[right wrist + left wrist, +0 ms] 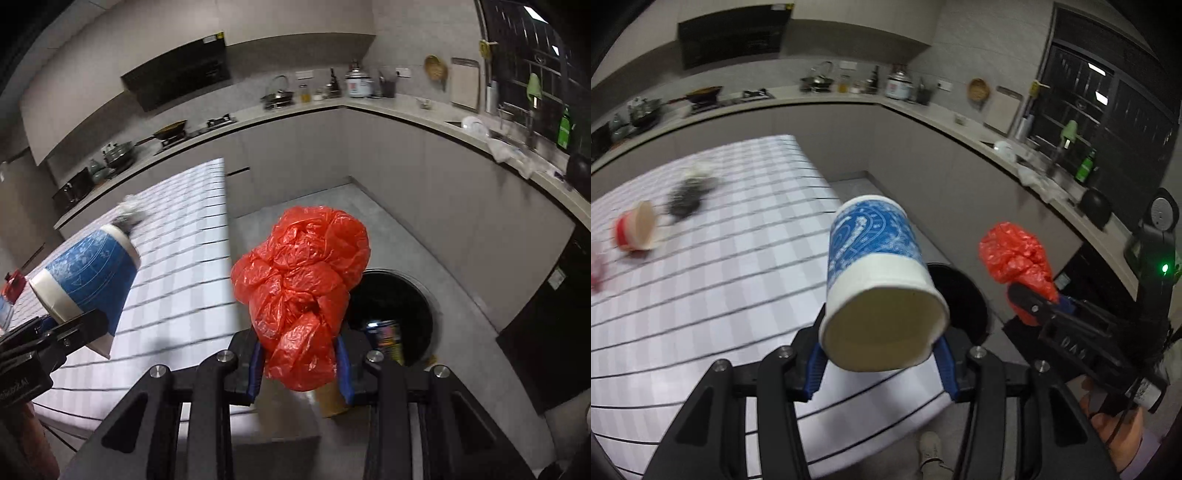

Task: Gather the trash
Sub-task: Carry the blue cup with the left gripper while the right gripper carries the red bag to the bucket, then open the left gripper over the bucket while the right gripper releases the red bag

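Note:
My left gripper (881, 363) is shut on a blue and white paper cup (877, 269), held on its side with the open mouth toward the camera, over the right edge of the striped table (738, 280). The same paper cup (86, 280) shows at the left of the right wrist view. My right gripper (300, 363) is shut on a crumpled red plastic bag (301, 291); the red bag (1015, 254) also appears right of the cup. A black trash bin (399, 299) stands on the floor below and beyond the bag, with a can (386, 338) inside. That bin (960, 302) peeks out behind the cup.
On the table lie a red and cream cup (635, 230) on its side, a dark crumpled lump (685, 197) and a whitish scrap (698, 170), all blurred. A kitchen counter (960, 122) with pots and bottles runs along the walls. A shoe (932, 456) shows on the floor.

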`<state>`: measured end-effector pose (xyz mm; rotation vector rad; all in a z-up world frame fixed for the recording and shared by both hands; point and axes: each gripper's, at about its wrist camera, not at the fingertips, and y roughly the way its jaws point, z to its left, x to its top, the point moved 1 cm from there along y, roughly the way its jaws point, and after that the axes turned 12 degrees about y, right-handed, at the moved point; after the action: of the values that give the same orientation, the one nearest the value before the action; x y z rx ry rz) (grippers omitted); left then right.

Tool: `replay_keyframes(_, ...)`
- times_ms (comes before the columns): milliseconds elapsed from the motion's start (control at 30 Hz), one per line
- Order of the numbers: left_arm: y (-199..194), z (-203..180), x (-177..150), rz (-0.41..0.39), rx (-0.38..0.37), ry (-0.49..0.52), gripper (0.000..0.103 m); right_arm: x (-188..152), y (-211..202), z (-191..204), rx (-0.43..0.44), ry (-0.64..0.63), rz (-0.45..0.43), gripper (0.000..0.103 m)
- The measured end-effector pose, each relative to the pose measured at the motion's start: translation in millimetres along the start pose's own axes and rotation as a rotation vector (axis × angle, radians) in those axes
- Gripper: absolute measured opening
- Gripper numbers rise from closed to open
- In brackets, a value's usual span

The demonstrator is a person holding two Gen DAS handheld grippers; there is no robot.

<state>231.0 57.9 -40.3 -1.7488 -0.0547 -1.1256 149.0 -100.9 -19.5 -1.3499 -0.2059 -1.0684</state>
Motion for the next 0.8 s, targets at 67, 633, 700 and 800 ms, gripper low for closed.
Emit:
replay_keyframes(67, 31, -33, 14, 0.015, -0.015, -0.014, 0.051, 14, 14, -40, 0.007, 0.000, 0.028, 0.035)
replay_keyframes(633, 243, -111, -11, 0.229, 0.071, -0.181, 0.063, 46, 211, -189, 0.095, -0.172, 0.343, 0.053)
replay_keyframes(700, 250, -111, -13, 0.266, 0.086, -0.185, 0.066, 49, 219, -194, 0.094, -0.168, 0.339, 0.064)
replay_keyframes(800, 241, -108, -8, 0.296, 0.121, -0.197, 0.067, 55, 214, -196, 0.104, -0.139, 0.332, 0.069)
